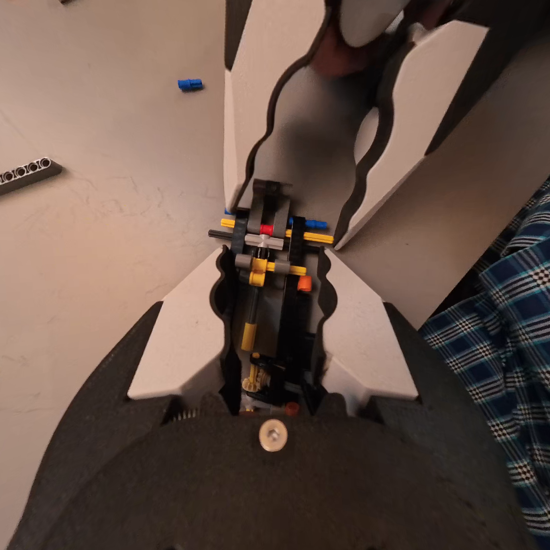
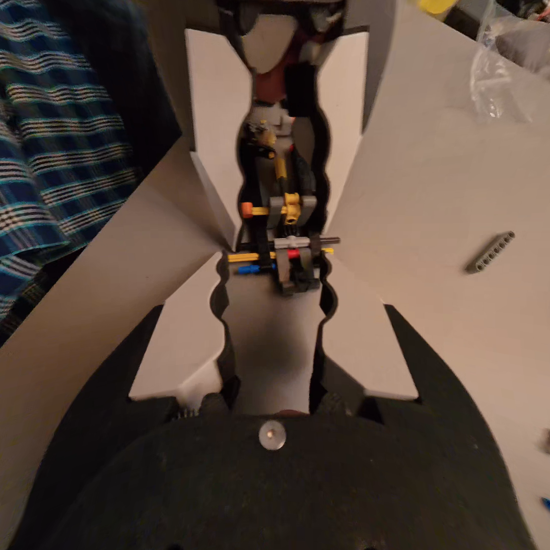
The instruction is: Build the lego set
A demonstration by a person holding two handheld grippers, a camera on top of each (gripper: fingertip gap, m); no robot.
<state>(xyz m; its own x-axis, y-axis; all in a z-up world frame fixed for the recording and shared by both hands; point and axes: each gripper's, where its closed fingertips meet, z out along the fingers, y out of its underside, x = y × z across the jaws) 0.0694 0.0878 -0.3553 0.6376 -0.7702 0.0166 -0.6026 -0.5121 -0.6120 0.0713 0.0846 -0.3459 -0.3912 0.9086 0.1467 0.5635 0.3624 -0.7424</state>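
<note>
Left hand-held gripper [image 1: 275, 253] clamps the near length of the Lego Technic assembly [image 1: 269, 285]; right hand-held gripper [image 2: 273, 259], tip to tip opposite, pinches its far end; beyond-left on worktop [image 1: 104, 238]: grey beam [image 1: 28, 174], blue pin [image 1: 190, 84].

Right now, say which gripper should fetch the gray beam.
Probably right: the left gripper is shut on the model; the right gripper straddles just its end, freer to reach the gray beam.
</note>
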